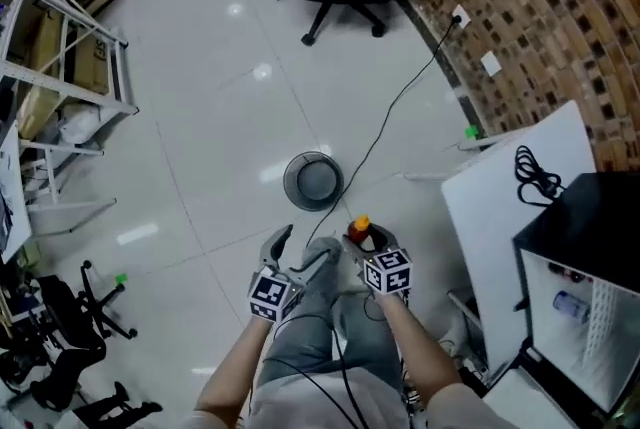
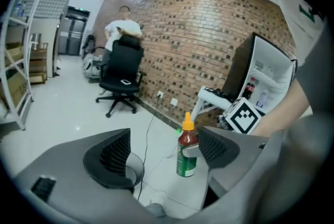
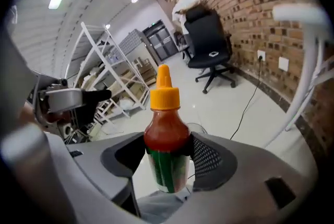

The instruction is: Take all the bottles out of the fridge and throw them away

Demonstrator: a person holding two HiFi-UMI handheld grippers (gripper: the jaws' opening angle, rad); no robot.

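Right gripper view is being filled by the sauce bottle (image 3: 166, 129), which is being clamped at its waist by the right gripper (image 3: 167, 156). Both padded jaws are being pressed against the green label, below the red shoulder. The bottle's long axis is being kept upright, with the orange cap on top and the base hanging free beneath the jaws. The left gripper (image 2: 163, 152) is being held with its jaws apart and nothing between them.

From the head view, the two grippers are being carried side by side in front of the person's legs, the right one bearing the bottle. The round grey bin (image 1: 288, 179) is standing on the floor just ahead of them, towards the top of that view and slightly left of the held bottle, with its open mouth facing up. Neither gripper is being held over the rim yet. The coming move is judged to be a reach forward and a little leftward by the right hand until the bottle is hanging above the opening. There the upright axis should let it drop base first.

The fridge (image 1: 585, 217) is standing open off to the right, well apart from the bin. Another bottle (image 1: 570, 305) is lying on its shelf, so the task is judged unfinished.
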